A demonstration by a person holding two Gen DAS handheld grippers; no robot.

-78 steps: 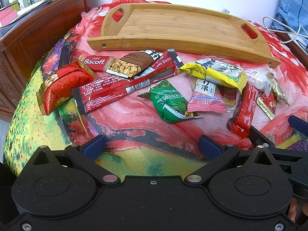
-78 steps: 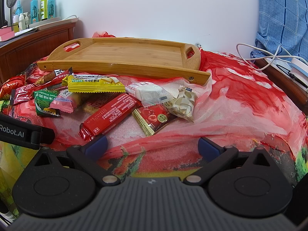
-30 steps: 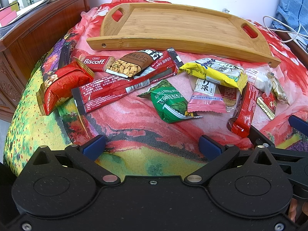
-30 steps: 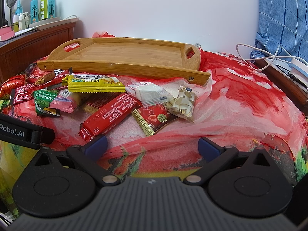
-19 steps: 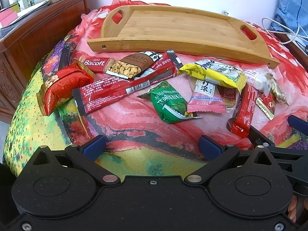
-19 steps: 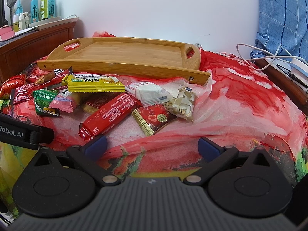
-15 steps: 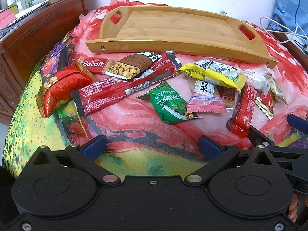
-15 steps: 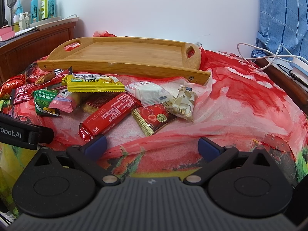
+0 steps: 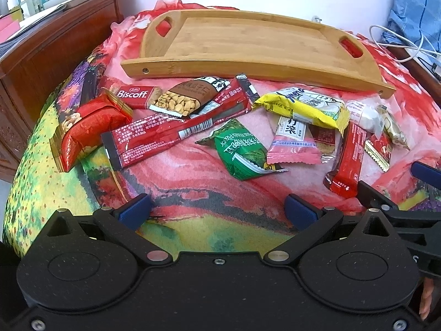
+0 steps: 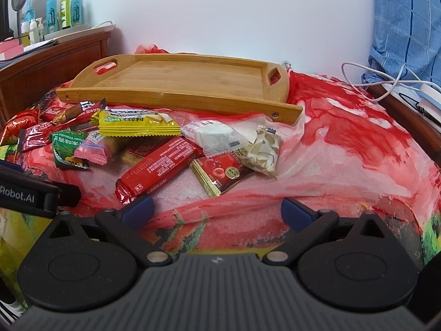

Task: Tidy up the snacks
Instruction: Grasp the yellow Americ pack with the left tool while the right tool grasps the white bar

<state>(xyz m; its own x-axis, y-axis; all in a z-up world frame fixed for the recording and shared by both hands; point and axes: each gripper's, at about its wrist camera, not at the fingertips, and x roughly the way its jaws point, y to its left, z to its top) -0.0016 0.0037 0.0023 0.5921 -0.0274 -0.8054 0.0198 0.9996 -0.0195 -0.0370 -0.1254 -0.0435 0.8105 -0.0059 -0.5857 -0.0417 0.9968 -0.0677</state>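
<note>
Ahead of both grippers, snack packets lie scattered on a bed covered by a red floral blanket, with an empty bamboo tray beyond them. The left gripper hovers low with its fingers spread and nothing between them; a green packet lies just beyond them, and a long red bar, a peanut bar and a Biscoff packet sit farther off to their left. The right gripper is likewise spread and empty; a red bar lies just past its left finger, perhaps touching it. A yellow packet lies near the tray's front rail.
</note>
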